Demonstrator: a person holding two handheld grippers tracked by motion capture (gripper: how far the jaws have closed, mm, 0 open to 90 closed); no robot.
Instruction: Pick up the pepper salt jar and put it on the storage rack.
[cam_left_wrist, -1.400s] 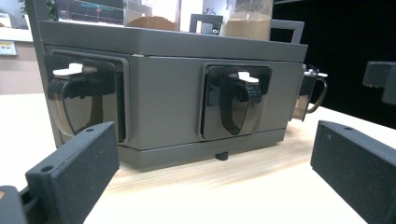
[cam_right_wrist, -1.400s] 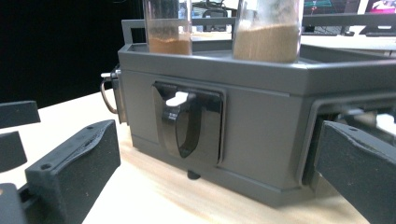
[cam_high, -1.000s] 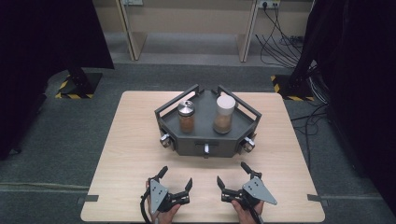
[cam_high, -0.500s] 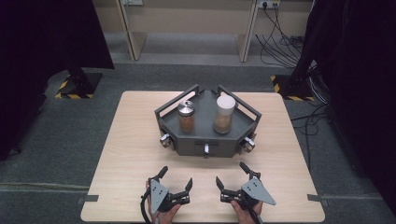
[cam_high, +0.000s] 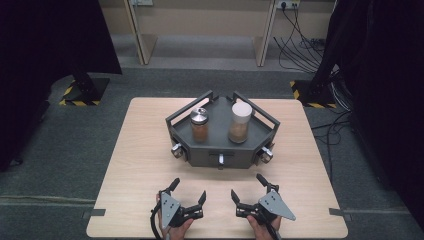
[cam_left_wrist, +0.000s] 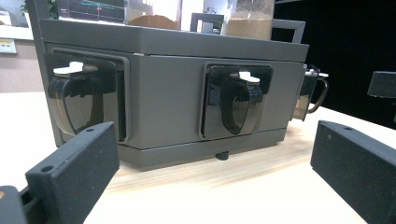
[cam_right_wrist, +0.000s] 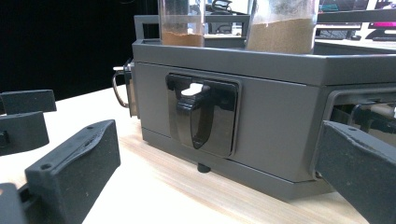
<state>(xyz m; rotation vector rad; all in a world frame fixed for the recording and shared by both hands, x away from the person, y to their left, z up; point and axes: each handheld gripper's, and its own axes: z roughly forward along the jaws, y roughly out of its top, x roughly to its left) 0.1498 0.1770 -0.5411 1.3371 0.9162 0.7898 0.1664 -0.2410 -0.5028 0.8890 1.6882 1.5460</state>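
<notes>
Both claws wide, empty, resting at near edge of surface (cam_high: 130, 165). Grey rack (cam_high: 222, 150) w/ two jars sits straight ahead, mid-surface, well apart. Left claw (cam_high: 189, 192) faces its front-left scoop; right claw (cam_high: 248, 186) about as near.

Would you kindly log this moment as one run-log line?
left gripper: open, empty | right gripper: open, empty | dark grey hexagonal metal rack: untouched | two spice jars on top
</notes>
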